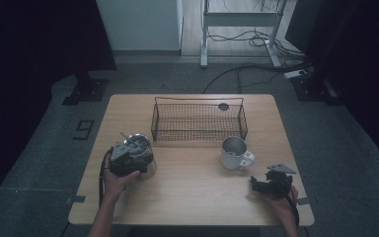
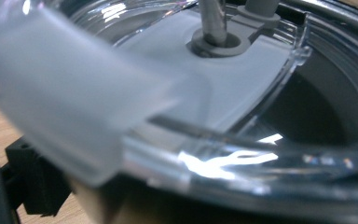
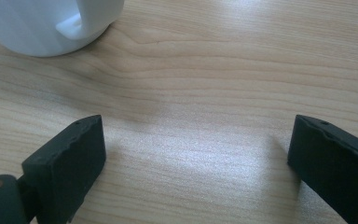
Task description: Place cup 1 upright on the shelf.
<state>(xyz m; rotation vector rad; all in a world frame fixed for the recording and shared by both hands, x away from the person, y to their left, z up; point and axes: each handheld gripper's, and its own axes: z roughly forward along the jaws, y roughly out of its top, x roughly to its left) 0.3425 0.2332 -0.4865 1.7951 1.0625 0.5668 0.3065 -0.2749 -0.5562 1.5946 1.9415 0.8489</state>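
Note:
A clear lidded cup [image 1: 147, 150] with a grey straw [image 1: 126, 136] stands on the left of the wooden table [image 1: 192, 192]. My left gripper [image 1: 127, 155] sits over it, shut on the cup. In the left gripper view the cup's clear lid [image 2: 242, 79] and straw [image 2: 213, 18] are very close, and one black finger [image 2: 30, 184] presses beside the cup wall. A white mug [image 1: 234, 152] stands right of centre. My right gripper [image 1: 261, 181] rests low near the table's front right, open, with bare wood between its jaws [image 3: 196, 140] and the mug [image 3: 42, 23] just ahead to the left.
A black wire basket [image 1: 199, 129] stands at the back centre of the table, with a small dark round object [image 1: 223, 106] at its far right. Beyond the table are grey floor, cables and a white desk frame [image 1: 239, 19].

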